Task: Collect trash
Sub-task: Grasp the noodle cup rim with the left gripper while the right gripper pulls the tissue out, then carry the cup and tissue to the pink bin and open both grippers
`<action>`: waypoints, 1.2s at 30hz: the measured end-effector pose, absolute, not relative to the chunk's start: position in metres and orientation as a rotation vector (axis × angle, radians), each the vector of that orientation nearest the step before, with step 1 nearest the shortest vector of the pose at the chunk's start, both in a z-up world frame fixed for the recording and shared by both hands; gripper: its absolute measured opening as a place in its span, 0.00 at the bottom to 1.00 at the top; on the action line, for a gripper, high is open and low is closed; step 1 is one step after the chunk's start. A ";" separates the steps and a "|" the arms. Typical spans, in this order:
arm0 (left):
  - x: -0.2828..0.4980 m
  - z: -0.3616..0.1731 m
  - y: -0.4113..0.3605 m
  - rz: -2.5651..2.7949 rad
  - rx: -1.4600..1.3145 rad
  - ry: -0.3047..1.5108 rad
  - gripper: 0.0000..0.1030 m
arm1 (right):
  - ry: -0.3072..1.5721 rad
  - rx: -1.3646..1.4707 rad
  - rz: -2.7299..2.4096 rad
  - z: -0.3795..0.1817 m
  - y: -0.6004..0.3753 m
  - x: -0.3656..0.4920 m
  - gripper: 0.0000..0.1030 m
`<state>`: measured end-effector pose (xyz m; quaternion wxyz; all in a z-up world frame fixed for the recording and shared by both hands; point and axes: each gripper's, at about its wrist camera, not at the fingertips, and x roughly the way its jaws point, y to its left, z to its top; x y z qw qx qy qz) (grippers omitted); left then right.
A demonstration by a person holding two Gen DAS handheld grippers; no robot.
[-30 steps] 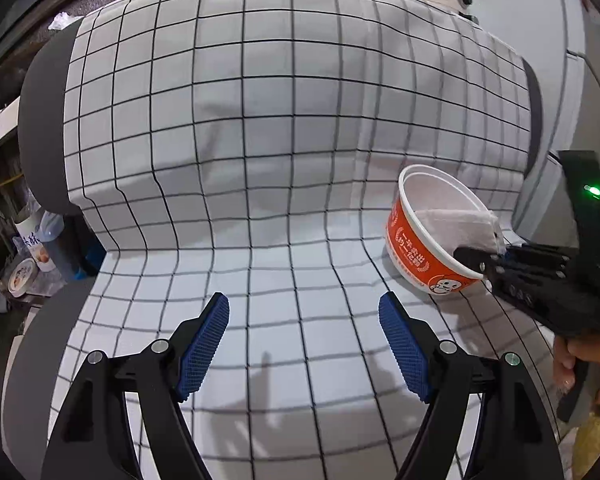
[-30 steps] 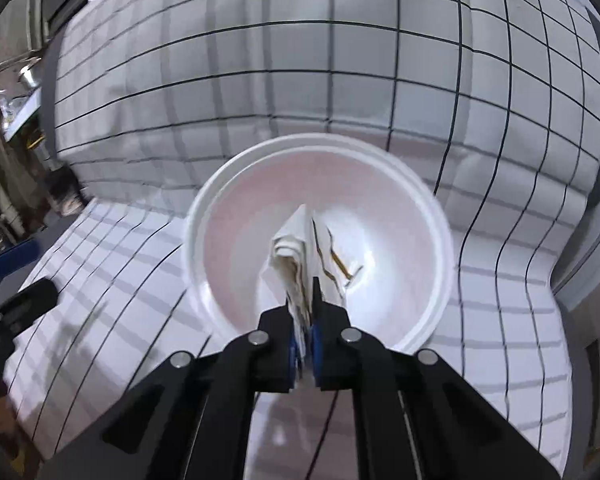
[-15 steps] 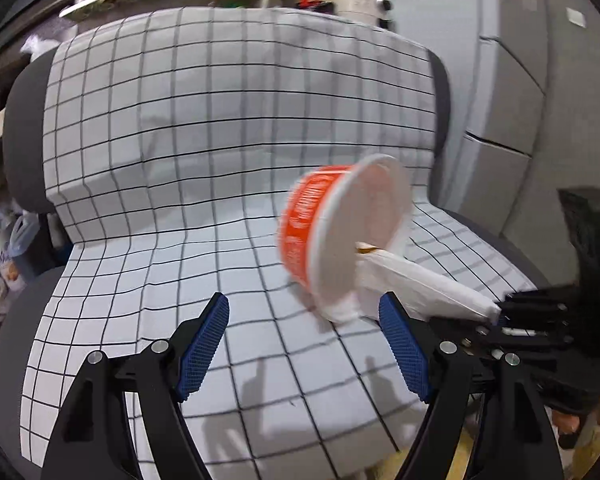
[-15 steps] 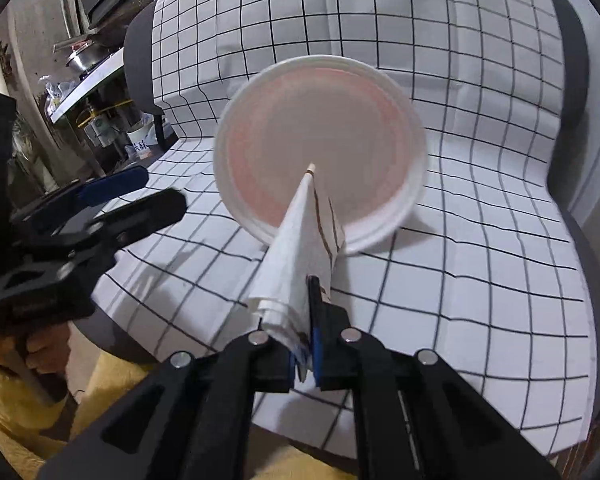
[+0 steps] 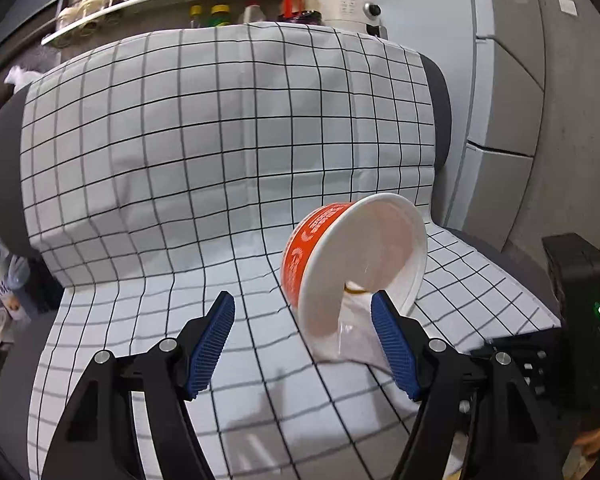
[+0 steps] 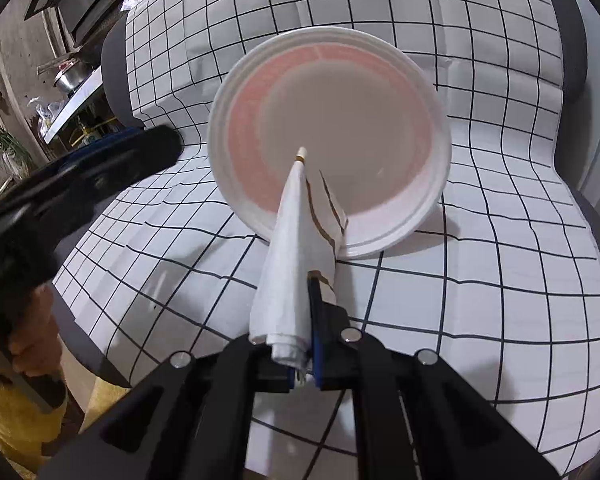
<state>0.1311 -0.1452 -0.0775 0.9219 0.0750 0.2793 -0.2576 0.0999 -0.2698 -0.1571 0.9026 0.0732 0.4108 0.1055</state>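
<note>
Right now my right claw [image 6: 300,360] pinches the folded napkin [image 6: 296,264], whose tip reaches into the tipped noodle bowl [image 6: 340,136] on the checked sofa cover [image 6: 480,320]. My empty left claw [image 5: 304,344] is narrowing just beside the bowl's rim; I judge I should straddle the rim squarely before squeezing.

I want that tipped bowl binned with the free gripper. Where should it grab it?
Grip the orange bowl across its upper rim, one of the fingers inside and one on the orange wall, coming from above: it lies on its side, mouth facing the camera, napkin at the lower edge.
</note>
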 end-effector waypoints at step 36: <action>0.015 -0.067 -0.151 -0.722 0.008 0.574 0.05 | 0.500 0.191 -0.193 -0.083 -0.334 -0.101 0.06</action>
